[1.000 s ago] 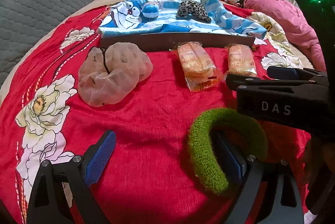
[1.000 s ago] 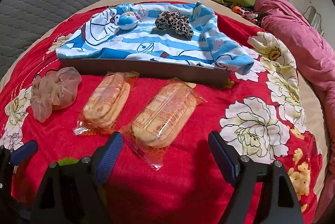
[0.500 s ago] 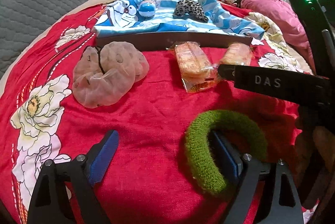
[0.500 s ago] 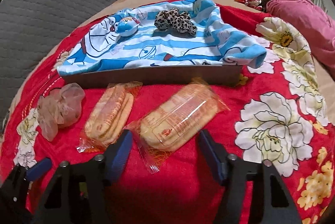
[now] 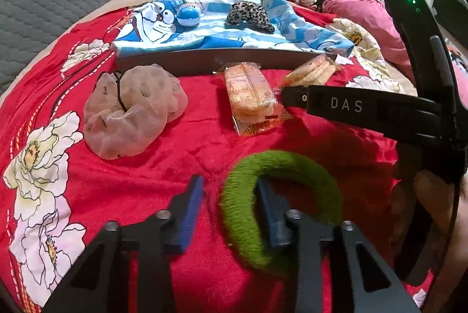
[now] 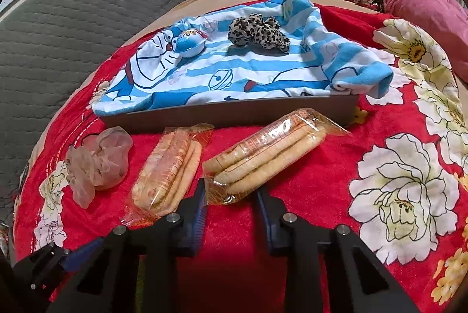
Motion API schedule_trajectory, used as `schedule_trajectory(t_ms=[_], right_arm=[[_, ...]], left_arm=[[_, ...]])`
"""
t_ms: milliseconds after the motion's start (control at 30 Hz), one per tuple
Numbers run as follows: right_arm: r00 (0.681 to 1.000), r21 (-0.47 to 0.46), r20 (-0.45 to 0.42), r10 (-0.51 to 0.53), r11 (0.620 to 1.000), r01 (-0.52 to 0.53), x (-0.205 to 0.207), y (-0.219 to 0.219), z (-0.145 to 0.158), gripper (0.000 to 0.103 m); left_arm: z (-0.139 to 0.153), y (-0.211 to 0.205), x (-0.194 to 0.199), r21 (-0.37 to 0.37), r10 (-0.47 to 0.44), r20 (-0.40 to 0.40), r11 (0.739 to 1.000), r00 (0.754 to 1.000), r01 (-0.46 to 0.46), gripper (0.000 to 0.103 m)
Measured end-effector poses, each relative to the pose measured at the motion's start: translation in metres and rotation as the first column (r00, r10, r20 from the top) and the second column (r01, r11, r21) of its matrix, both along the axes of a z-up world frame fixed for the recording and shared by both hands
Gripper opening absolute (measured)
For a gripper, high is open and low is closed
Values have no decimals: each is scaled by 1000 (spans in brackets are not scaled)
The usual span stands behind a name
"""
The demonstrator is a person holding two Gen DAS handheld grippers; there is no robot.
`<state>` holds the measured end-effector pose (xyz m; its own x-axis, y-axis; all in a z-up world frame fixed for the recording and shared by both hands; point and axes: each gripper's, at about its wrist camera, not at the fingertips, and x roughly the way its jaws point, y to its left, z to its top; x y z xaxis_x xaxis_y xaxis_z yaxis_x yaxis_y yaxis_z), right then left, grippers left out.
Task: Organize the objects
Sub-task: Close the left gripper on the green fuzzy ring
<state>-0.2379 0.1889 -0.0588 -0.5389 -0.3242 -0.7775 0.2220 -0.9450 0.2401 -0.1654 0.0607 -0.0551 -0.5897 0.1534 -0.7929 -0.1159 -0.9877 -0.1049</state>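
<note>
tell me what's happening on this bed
A person is tidying things on a red floral blanket with two handheld grippers. The left gripper is closing on the rim of a fuzzy green scrunchie; one finger sits inside the ring. The right gripper is closing around the near end of a clear-wrapped packet of biscuits.

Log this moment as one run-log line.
left gripper: closing on green scrunchie | right gripper: closing on cracker pack
</note>
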Motion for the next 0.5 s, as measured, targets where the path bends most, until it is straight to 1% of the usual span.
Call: schedule_trajectory(t_ms=[33, 167, 233, 267, 500], right_arm=[[1000, -6, -1, 1, 1000, -1, 0, 1, 0, 30], [1000, -25, -9, 2, 1000, -2, 0, 2, 1, 26], [1000, -24, -19, 9, 1000, -10, 1, 1, 2, 12], [1000, -22, -22, 10, 1000, -11, 2, 0, 3, 8], [1000, -24, -16, 8, 1000, -8, -1, 0, 2, 8]], left_arm=[[0, 0, -1, 2, 1, 1, 1000, 1000, -1, 18], [2, -3, -1, 21, 0, -3, 1000, 1000, 0, 15], [4, -4, 0, 27, -2, -9, 1000, 1000, 3, 15], [5, -4, 0, 25, -4, -12, 1000, 1000, 4, 15], [6, -5, 0, 27, -8, -7, 1000, 1000, 8, 15]])
